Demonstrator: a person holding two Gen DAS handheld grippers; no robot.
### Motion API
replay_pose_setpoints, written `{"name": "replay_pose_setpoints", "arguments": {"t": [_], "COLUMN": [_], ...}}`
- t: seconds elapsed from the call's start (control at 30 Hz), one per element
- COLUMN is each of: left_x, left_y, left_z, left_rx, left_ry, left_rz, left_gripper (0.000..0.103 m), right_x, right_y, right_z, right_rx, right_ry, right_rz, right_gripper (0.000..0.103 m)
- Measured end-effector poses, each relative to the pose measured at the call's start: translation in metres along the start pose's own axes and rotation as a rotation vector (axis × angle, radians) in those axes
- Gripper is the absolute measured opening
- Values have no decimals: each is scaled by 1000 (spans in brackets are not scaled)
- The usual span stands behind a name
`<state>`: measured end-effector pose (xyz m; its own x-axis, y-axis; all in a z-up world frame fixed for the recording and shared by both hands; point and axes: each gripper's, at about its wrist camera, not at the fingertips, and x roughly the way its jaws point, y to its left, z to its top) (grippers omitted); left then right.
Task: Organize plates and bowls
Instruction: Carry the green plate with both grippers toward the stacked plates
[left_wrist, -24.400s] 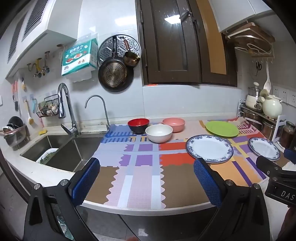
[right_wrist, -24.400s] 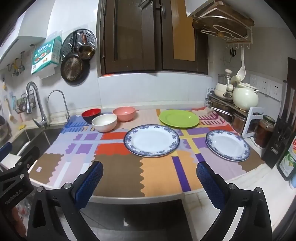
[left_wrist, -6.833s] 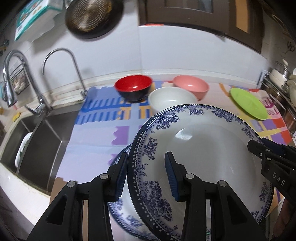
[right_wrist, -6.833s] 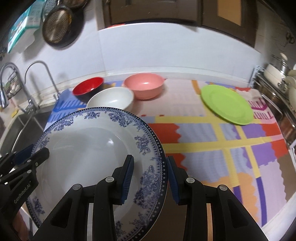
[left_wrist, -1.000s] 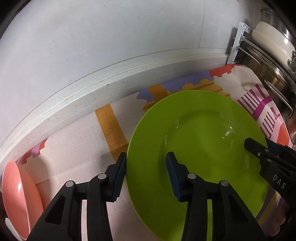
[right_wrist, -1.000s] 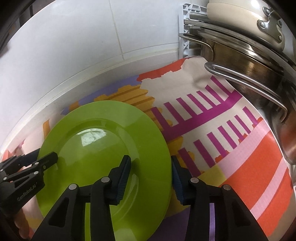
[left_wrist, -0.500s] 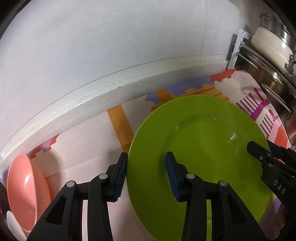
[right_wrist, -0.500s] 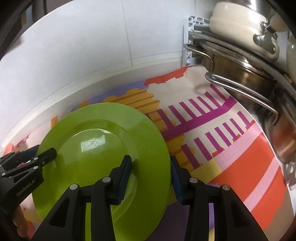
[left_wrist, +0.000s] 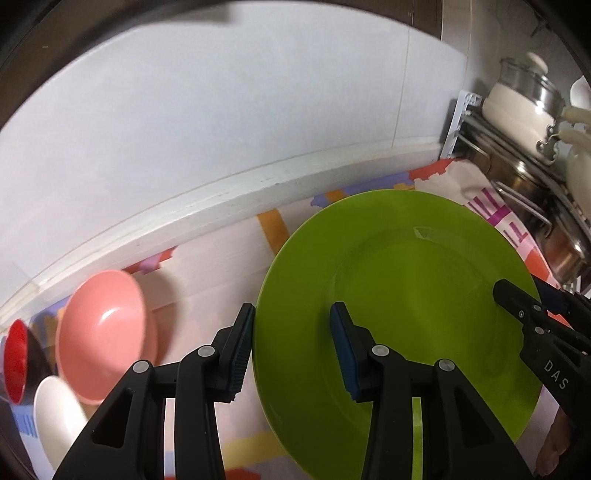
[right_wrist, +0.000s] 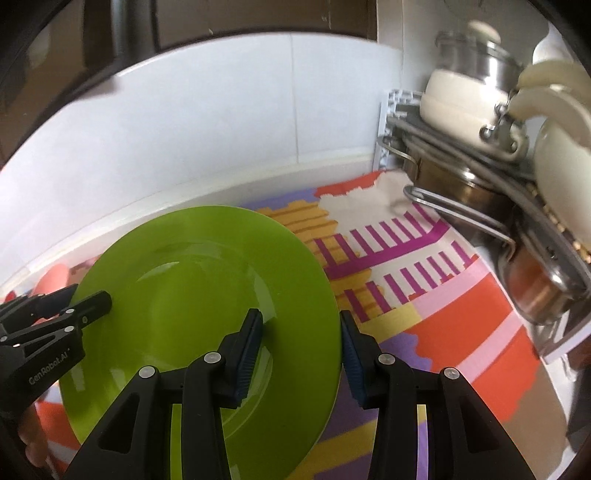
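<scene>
Between my two grippers I hold a lime-green plate (left_wrist: 406, 295) (right_wrist: 192, 295) off the patterned mat. My left gripper (left_wrist: 293, 350) is shut on its left rim, one pad under the edge and one on the plate's face. At the opposite rim my right gripper (right_wrist: 301, 350) is shut in the same way. Each gripper shows in the other's view: the right gripper (left_wrist: 535, 325) and the left gripper (right_wrist: 55, 314). To the left are a pink bowl (left_wrist: 103, 332), a red bowl (left_wrist: 14, 354) and a white bowl (left_wrist: 55, 417).
A white tiled wall (left_wrist: 221, 147) with a raised ledge runs close behind the plate. On the right a metal rack (right_wrist: 461, 206) holds steel pots and a cream pot (right_wrist: 465, 99). The colourful mat (right_wrist: 443, 295) covers the counter below.
Both grippers have risen and drawn back from the wall with the green plate still clamped. The pink, red and white bowls have come further into the left wrist view.
</scene>
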<state>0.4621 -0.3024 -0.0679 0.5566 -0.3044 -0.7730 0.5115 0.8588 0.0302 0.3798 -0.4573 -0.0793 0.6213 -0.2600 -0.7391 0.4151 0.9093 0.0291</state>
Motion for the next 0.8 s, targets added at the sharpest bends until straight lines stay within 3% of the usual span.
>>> {"name": "replay_pose_setpoints", "arguments": {"t": [0.37,0.8], "left_x": [-61,-136], "left_y": [32,80], "left_z": [-27,-80], "left_rx": [-77,-177], "left_ry": [-41,-88], "left_rz": [67,128], "left_gripper": [41,41], "right_x": [-64,-122], "right_y": [25,75], "right_z": [-13,-45], "right_rx": [-62,-145], "right_ry": [-48,-89], "right_rz": [34,101], "right_gripper": [42,42]}}
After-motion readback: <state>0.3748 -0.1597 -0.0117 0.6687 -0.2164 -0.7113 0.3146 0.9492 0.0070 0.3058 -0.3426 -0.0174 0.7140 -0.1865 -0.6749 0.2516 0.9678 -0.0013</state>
